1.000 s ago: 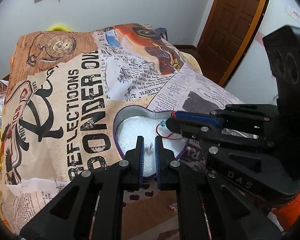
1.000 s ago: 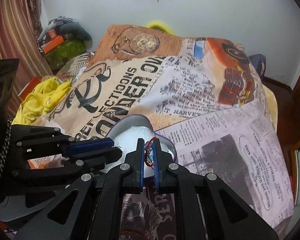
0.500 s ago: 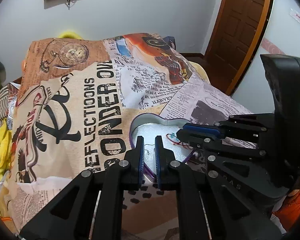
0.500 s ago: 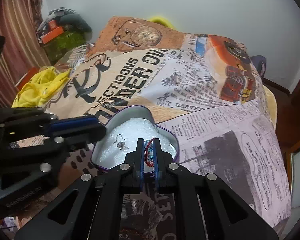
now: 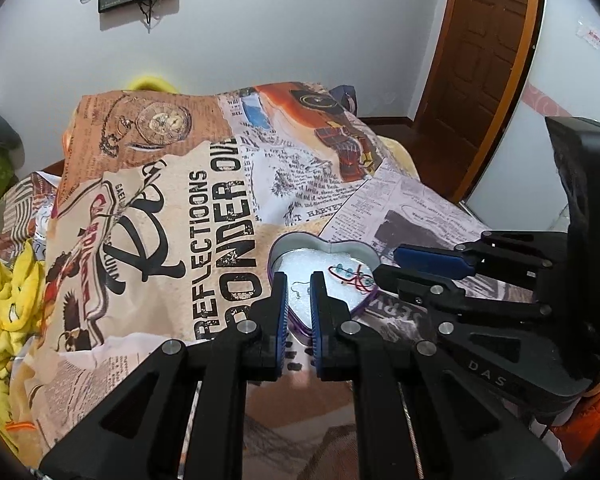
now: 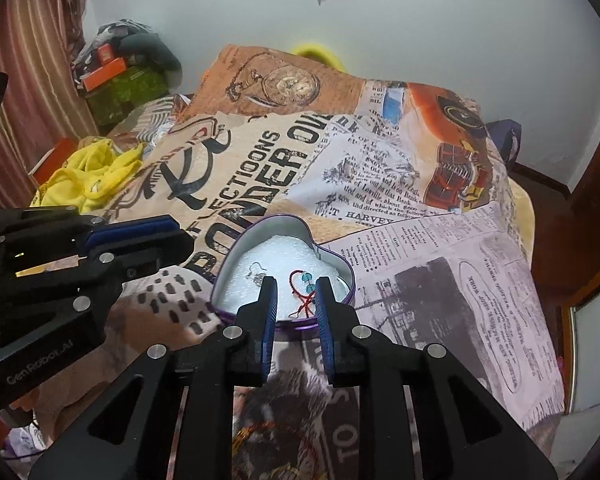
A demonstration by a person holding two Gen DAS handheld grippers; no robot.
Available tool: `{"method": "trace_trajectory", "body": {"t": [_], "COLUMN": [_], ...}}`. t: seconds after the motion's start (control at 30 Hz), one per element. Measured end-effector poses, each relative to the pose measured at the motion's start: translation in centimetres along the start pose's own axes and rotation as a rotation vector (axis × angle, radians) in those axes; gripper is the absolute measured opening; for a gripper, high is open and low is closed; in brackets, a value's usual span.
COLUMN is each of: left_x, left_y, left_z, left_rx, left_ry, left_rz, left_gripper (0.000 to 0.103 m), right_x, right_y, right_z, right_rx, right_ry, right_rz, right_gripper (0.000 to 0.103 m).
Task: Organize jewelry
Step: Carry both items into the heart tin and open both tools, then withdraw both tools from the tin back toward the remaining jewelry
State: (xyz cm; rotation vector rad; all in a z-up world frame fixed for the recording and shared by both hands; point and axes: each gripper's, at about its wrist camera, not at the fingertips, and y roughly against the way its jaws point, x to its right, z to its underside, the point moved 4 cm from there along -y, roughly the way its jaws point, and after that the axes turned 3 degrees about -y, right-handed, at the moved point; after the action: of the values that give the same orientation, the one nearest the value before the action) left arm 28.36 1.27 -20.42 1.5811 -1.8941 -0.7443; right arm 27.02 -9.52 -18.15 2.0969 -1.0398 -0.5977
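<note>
A purple heart-shaped tin (image 5: 278, 249) (image 6: 236, 249) with white foam lining sits on the printed bedspread. A red cord bracelet with blue beads (image 5: 352, 277) (image 6: 302, 286) lies in it on the foam. A small silver earring (image 5: 299, 289) (image 6: 255, 274) lies beside it in the tin. My left gripper (image 5: 299, 282) is open a little and empty, at the tin's near edge. My right gripper (image 6: 293, 286) is open and empty, just behind the bracelet at the tin's near rim.
The printed bedspread (image 6: 380, 184) covers the bed. Yellow cloth (image 6: 88, 176) lies at the left edge. Boxes and clutter (image 6: 116, 76) stand at the back left. A wooden door (image 5: 484, 60) is at the right. More jewelry (image 6: 256, 432) lies under the right gripper.
My right gripper opened and let the red bracelet drop into the tin. Both grippers drew back from the tin. The earring lies where the left gripper left it.
</note>
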Motion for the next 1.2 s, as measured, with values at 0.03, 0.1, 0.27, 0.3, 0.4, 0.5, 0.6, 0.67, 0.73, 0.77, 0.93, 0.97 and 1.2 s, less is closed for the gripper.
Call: {"method": "trace_trajectory", "body": {"t": [0.03, 0.1, 0.27, 0.3, 0.4, 0.5, 0.6, 0.67, 0.73, 0.77, 0.93, 0.97, 1.2], "left_x": [0.2, 0.5, 1.1, 1.3, 1.7, 1.9, 2.0, 2.1, 2.2, 2.2, 2.3, 2.4, 3.0], "left_y": [0.5, 1.2, 3.3, 3.8, 4.7, 5.5, 6.1, 6.5, 6.7, 6.7, 6.4, 6.3, 4.9], "left_z": [0.0, 0.0, 0.4, 0.6, 1.0, 1.6, 2.1, 2.5, 3.0, 3.3, 4.6, 5.0, 7.0], "left_rx": [0.005, 0.013, 0.042, 0.044, 0.046, 0.046, 0.047, 0.045, 0.037, 0.033, -0.004, -0.013, -0.073], "left_ry": [-0.004, -0.01, -0.016, -0.018, -0.022, -0.021, -0.017, -0.016, -0.018, -0.019, -0.026, -0.025, -0.032], "left_rz": [-0.002, -0.004, -0.003, -0.001, 0.0, 0.001, 0.002, 0.003, 0.005, 0.006, 0.007, 0.009, 0.026], "left_gripper": [0.009, 0.013, 0.028, 0.028, 0.028, 0.03, 0.035, 0.035, 0.035, 0.035, 0.036, 0.036, 0.036], "right_x": [-0.1, -0.3, -0.7, -0.8, -1.0, -1.1, -1.2, -1.1, -0.8, -0.7, 0.3, 0.6, 1.8], "right_y": [0.3, 1.2, 3.5, 4.1, 5.7, 6.9, 7.9, 8.4, 8.6, 8.8, 8.9, 8.9, 7.8], "right_z": [0.0, 0.1, 0.4, 0.5, 0.7, 1.1, 1.7, 2.2, 2.7, 3.1, 4.6, 5.0, 7.6], "right_rx": [0.005, 0.016, 0.049, 0.063, 0.1, 0.119, 0.129, 0.132, 0.13, 0.129, 0.109, 0.102, 0.043], "right_ry": [0.002, 0.004, -0.003, -0.007, -0.018, -0.021, -0.028, -0.034, -0.043, -0.047, -0.074, -0.079, -0.121], "right_rz": [0.006, 0.013, 0.031, 0.035, 0.037, 0.056, 0.068, 0.075, 0.079, 0.081, 0.098, 0.102, 0.11], "right_gripper": [0.017, 0.018, 0.026, 0.032, 0.042, 0.045, 0.045, 0.045, 0.045, 0.045, 0.045, 0.045, 0.045]}}
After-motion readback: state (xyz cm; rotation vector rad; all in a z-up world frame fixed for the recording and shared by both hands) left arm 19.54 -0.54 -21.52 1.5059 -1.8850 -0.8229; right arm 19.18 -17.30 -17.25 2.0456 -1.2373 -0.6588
